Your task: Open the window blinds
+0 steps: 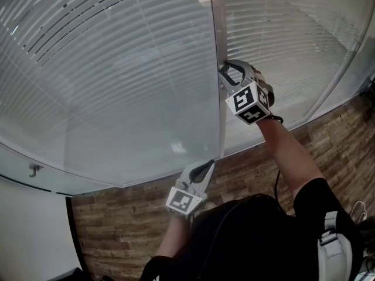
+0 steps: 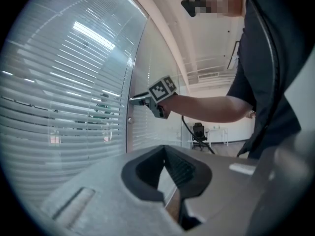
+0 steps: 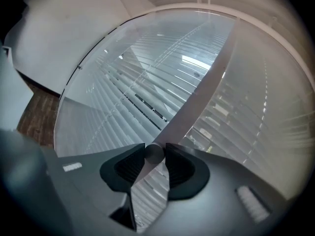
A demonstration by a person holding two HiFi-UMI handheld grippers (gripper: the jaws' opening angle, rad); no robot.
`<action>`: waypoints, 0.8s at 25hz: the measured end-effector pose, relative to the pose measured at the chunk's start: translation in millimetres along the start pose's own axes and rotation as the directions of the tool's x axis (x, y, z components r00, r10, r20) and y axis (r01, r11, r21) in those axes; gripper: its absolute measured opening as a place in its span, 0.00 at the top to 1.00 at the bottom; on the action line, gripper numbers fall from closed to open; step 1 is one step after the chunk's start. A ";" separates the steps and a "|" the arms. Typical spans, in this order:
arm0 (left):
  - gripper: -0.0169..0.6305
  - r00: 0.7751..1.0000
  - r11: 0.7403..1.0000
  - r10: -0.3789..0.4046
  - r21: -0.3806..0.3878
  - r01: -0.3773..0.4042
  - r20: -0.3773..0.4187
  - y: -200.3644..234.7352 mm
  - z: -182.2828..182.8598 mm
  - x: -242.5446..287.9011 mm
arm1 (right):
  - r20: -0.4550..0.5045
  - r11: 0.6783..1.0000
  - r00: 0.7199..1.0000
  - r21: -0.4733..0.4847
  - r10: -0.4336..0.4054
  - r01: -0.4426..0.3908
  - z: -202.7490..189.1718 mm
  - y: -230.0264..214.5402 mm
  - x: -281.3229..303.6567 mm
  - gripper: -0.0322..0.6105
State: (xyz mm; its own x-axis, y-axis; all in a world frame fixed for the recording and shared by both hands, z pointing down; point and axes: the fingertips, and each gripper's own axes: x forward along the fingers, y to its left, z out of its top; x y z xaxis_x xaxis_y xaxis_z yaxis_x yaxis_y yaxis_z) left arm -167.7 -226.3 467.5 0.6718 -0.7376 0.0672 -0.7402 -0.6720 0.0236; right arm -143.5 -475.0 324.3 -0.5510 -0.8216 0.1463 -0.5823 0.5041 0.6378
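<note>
The blinds [image 1: 117,69] were set behind glass, in panels on either side of an upright frame post [image 1: 218,34]. In the head view most slats of the left panel were seen lying close together, with dark gaps only toward the upper left. The panel to the right of the post looked closed throughout. In the left gripper view some outdoor shapes could be made out between the slats, so the left panel was judged partly open at best.

The right gripper [image 1: 224,76] was held against the post, and in the right gripper view its jaws were closed on a small round knob [image 3: 154,153] – judged to be the control for the slats. The grasp was therefore counted as done, while the turning that would tilt the slats fully open was judged largely left to do.

The left gripper [image 1: 208,165] was held lower, near the foot of the post, with its jaws brought together at the tips and nothing between them.

No brand, label or legible writing was found – only black-and-white square patterns on the marker cube [image 1: 249,103], which could not be read as text.
</note>
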 end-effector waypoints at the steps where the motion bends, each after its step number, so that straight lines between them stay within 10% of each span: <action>1: 0.97 1.000 1.000 0.001 -0.002 -0.001 -0.002 -0.1 -0.2 -0.2 | 0.008 0.999 1.000 0.032 0.003 -0.003 -0.8 -0.3 0.5 0.74; 14: 0.97 1.000 1.000 0.003 0.001 -0.003 -0.006 0.1 -2.0 -1.7 | 0.083 0.909 0.996 0.417 -0.027 -0.011 -9.3 -6.2 2.4 0.74; 20: 0.97 1.000 1.000 -0.004 0.007 0.004 -0.008 -0.2 -3.3 -0.2 | 0.117 0.793 0.992 0.609 -0.044 -0.036 -15.3 -9.1 3.8 0.74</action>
State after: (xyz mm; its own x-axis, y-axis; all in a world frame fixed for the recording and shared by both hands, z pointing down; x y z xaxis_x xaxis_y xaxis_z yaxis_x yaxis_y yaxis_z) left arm -167.8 -225.8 470.8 0.6747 -0.7343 0.0751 -0.7371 -0.6756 0.0169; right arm -131.1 -486.8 330.6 -0.5906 -0.8064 0.0288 -0.8055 0.5913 0.0398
